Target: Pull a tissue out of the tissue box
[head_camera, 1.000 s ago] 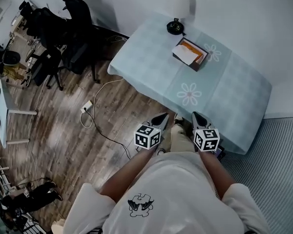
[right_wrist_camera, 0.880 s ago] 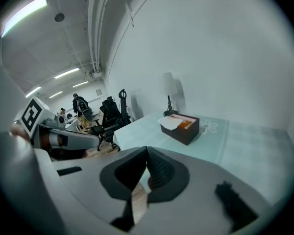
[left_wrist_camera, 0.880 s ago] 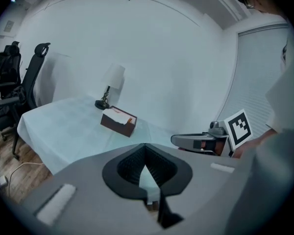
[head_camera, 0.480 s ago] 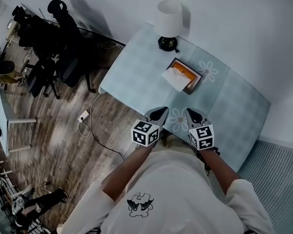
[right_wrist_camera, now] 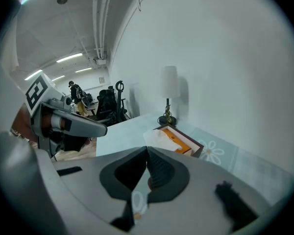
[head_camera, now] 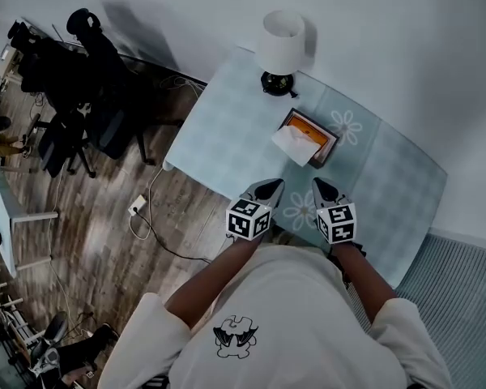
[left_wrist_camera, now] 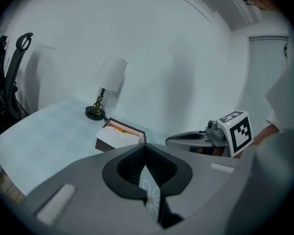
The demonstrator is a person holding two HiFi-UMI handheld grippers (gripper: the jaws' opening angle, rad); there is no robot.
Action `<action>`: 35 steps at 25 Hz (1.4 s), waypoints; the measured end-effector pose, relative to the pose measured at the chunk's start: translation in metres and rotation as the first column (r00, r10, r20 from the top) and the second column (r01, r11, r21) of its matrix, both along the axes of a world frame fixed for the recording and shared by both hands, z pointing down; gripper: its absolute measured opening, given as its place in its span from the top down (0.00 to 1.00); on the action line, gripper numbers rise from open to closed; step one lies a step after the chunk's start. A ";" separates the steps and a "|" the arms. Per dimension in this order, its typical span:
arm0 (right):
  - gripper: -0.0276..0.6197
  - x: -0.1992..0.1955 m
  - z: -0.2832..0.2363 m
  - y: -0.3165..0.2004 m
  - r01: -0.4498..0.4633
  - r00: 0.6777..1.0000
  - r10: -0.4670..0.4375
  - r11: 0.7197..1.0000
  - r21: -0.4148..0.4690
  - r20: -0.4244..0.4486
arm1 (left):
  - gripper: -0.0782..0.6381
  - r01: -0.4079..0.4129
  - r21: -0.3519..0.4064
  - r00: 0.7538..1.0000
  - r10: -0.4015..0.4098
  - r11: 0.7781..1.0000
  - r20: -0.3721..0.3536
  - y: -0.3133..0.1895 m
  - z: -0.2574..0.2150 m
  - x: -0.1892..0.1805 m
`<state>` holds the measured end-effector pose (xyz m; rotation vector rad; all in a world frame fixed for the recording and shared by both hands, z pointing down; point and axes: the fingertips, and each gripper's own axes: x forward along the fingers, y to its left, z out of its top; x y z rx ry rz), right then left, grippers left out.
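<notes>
Two tongs, both closed: my left gripper [head_camera: 269,190] and right gripper [head_camera: 324,190] are hovering side by side over the table's [head_camera: 219,128] near part, jaws meeting tip to tip and gripping nothing. The tissue box [head_camera: 325,140] is sitting ahead, near the lamp [head_camera: 280,43] and apart from both. A white tissue [head_camera: 295,145] is sticking out, covering part of the opening. My chest is hiding the table's near edge.
</notes>
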<state>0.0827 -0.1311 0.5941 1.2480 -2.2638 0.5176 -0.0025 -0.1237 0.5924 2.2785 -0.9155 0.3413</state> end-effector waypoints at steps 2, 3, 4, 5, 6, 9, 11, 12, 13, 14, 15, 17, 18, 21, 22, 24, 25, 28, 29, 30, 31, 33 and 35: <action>0.94 -0.002 0.008 -0.010 0.005 1.000 -0.005 1.000 -0.021 0.001 | 0.88 0.004 -0.008 1.000 -0.003 1.000 0.005 -0.010 0.008 0.001; 0.94 -0.002 0.013 -0.015 0.004 1.000 -0.004 0.999 -0.037 0.006 | 0.88 0.004 -0.011 1.000 -0.003 1.000 0.009 -0.016 0.012 0.002; 0.94 -0.003 0.018 -0.019 0.003 1.000 -0.002 0.998 -0.056 0.012 | 0.88 0.005 -0.015 1.000 -0.005 1.000 0.015 -0.021 0.016 0.002; 0.94 -0.003 0.025 -0.022 0.003 1.000 -0.002 0.997 -0.077 0.016 | 0.88 0.007 -0.019 1.000 -0.006 1.000 0.022 -0.027 0.020 0.003; 0.94 -0.004 0.031 -0.025 0.007 1.000 -0.006 0.995 -0.098 0.016 | 0.88 0.008 -0.023 1.000 -0.007 1.000 0.029 -0.033 0.024 0.003; 0.93 -0.007 0.057 -0.033 0.020 1.000 -0.018 0.986 -0.165 0.014 | 0.88 0.009 -0.040 0.999 -0.007 0.999 0.049 -0.052 0.043 0.006; 0.92 -0.007 0.077 -0.037 0.016 1.000 -0.011 0.975 -0.220 0.024 | 0.88 0.015 -0.063 0.998 -0.010 0.998 0.070 -0.063 0.060 0.006; 0.84 -0.006 0.086 -0.039 0.010 1.000 -0.003 0.969 -0.248 0.029 | 0.88 0.012 -0.077 0.996 -0.005 0.997 0.088 -0.067 0.070 0.006; 0.81 -0.006 0.094 -0.040 0.005 0.999 0.005 0.962 -0.274 0.034 | 0.88 0.001 -0.092 0.993 0.010 0.996 0.117 -0.068 0.081 0.006; 0.79 -0.006 0.100 -0.041 -0.001 0.999 0.013 0.955 -0.298 0.039 | 0.88 -0.015 -0.108 0.988 0.031 0.994 0.150 -0.068 0.092 0.006; 0.78 -0.007 0.105 -0.041 -0.007 0.999 0.023 0.948 -0.317 0.046 | 0.88 -0.030 -0.124 0.983 0.052 0.992 0.177 -0.068 0.102 0.005; 0.75 -0.011 0.112 -0.044 -0.014 0.997 0.041 0.937 -0.348 0.071 | 0.88 -0.030 -0.156 0.979 0.061 0.987 0.194 -0.067 0.116 0.002; 0.73 -0.014 0.116 -0.045 -0.012 0.995 0.048 0.932 -0.362 0.090 | 0.88 -0.017 -0.172 0.981 0.049 0.985 0.186 -0.068 0.120 0.001; 0.71 -0.022 0.122 -0.047 0.002 0.985 0.068 0.913 -0.408 0.157 | 0.88 0.005 -0.192 0.986 0.027 0.981 0.164 -0.070 0.121 0.000; 0.70 -0.024 0.123 -0.048 0.006 0.983 0.071 0.910 -0.415 0.171 | 0.88 -0.002 -0.187 0.985 0.034 0.982 0.171 -0.070 0.120 0.001; 0.70 -0.026 0.123 -0.051 0.006 0.981 0.076 0.910 -0.415 0.180 | 0.88 -0.015 -0.180 0.981 0.049 0.984 0.188 -0.069 0.120 0.002; 0.70 -0.026 0.124 -0.053 0.002 0.980 0.080 0.910 -0.414 0.182 | 0.88 -0.018 -0.181 0.980 0.054 0.983 0.194 -0.068 0.120 0.001; 0.70 -0.027 0.126 -0.057 -0.001 0.980 0.085 0.909 -0.417 0.182 | 0.88 -0.034 -0.181 0.972 0.075 0.983 0.223 -0.064 0.121 0.000; 0.70 -0.027 0.126 -0.059 -0.001 0.980 0.083 0.909 -0.416 0.180 | 0.88 -0.038 -0.179 0.971 0.079 0.983 0.224 -0.063 0.120 0.001; 0.70 -0.027 0.126 -0.060 -0.001 0.980 0.083 0.910 -0.415 0.179 | 0.88 -0.039 -0.178 0.972 0.078 0.983 0.220 -0.063 0.119 0.002; 0.70 -0.027 0.126 -0.061 -0.002 0.980 0.085 0.910 -0.415 0.180 | 0.88 -0.038 -0.178 0.973 0.076 0.983 0.216 -0.063 0.118 0.003; 0.70 -0.026 0.127 -0.063 -0.009 0.979 0.094 0.909 -0.417 0.182 | 0.88 -0.035 -0.178 0.974 0.074 0.983 0.215 -0.064 0.118 0.004; 0.70 -0.021 0.131 -0.065 -0.040 0.977 0.123 0.907 -0.420 0.173 | 0.88 -0.037 -0.178 0.973 0.076 0.983 0.219 -0.065 0.118 0.005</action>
